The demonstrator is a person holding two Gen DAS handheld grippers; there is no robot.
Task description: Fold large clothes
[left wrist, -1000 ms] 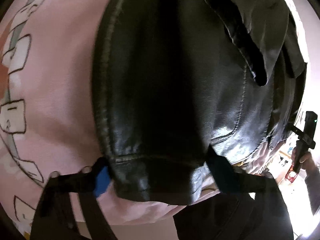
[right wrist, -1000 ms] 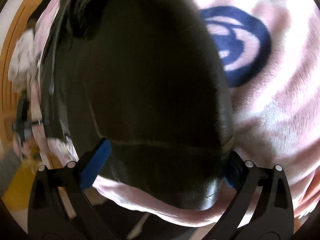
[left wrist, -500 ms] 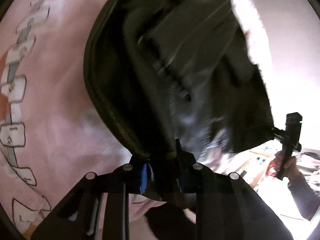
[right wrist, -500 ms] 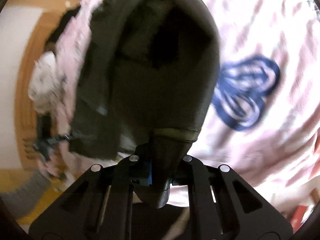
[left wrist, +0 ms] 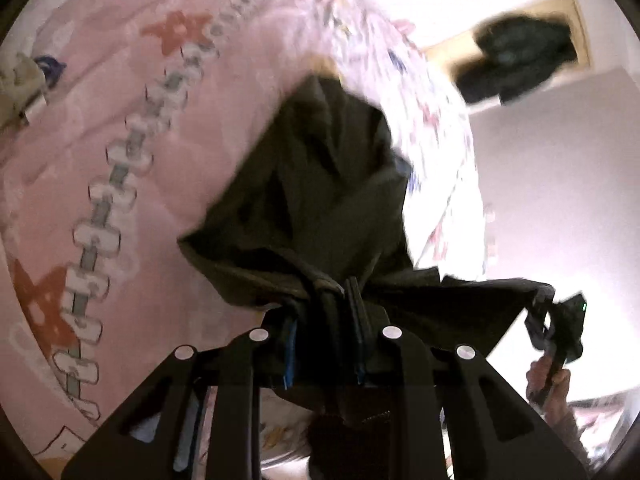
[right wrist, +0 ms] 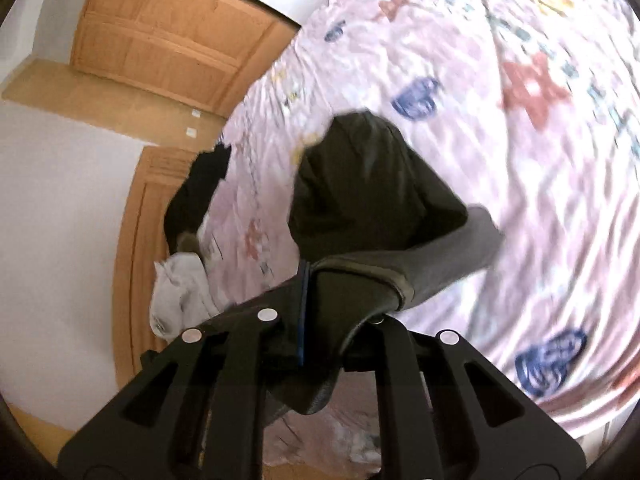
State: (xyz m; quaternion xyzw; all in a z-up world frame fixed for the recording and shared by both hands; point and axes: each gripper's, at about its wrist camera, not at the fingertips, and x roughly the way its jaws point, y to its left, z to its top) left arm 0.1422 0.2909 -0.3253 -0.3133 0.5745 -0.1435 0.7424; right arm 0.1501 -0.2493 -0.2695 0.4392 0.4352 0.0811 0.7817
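A black leather jacket hangs over the pink patterned bedspread. My left gripper is shut on a bunched edge of it. From there the edge stretches right to my right gripper, held by a hand. In the right wrist view the jacket droops down toward the bedspread, and my right gripper is shut on a thick fold of its hem. The jacket's lower part is blurred.
A dark garment and a white garment lie at the bed's left edge, beside a wooden door. The left wrist view shows that dark garment at the upper right, against a white wall.
Both grippers went from open around the jacket's edge to shut on it. Both then rose, lifting the jacket off the bedspread, which now looks much farther away.
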